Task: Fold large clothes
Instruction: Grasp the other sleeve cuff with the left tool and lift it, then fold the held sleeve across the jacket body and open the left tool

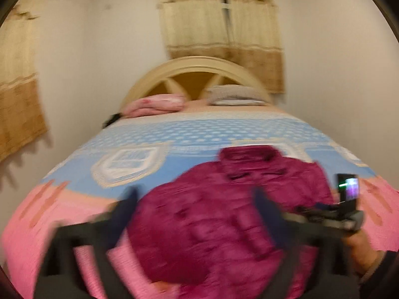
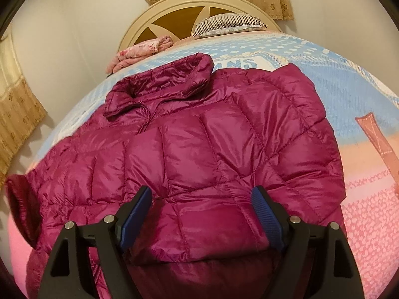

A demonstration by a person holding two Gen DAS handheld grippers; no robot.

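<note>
Your right tongs (image 2: 200, 220) stand spread wide above the near hem of a magenta quilted puffer jacket (image 2: 189, 149), blue-padded fingers (image 2: 136, 214) either side of the hem's middle and gripping nothing. Your left tongs (image 1: 197, 216), heavily blurred in the left wrist view, are likewise spread, with the jacket (image 1: 212, 224) bulging between the two fingers; whether the fabric touches them cannot be told. At the right edge of that view your right hand (image 1: 361, 249) holds the other gripper's handle, which carries a small lit screen (image 1: 349, 186). The jacket lies face up on the bed (image 2: 361, 169), near its foot end, one sleeve (image 2: 32, 199) reaching off to the left, the other side folded in, and the stand-up collar (image 2: 164, 84) pointing toward the headboard. Under it is a pink, peach and blue patterned bedspread (image 1: 149, 134). Farther up the bed lie a folded pink blanket (image 2: 139, 52) and a striped pillow (image 2: 229, 23), both against the arched cream headboard (image 1: 194, 69). Beige patterned curtains (image 1: 224, 25) hang on the white wall behind.
</note>
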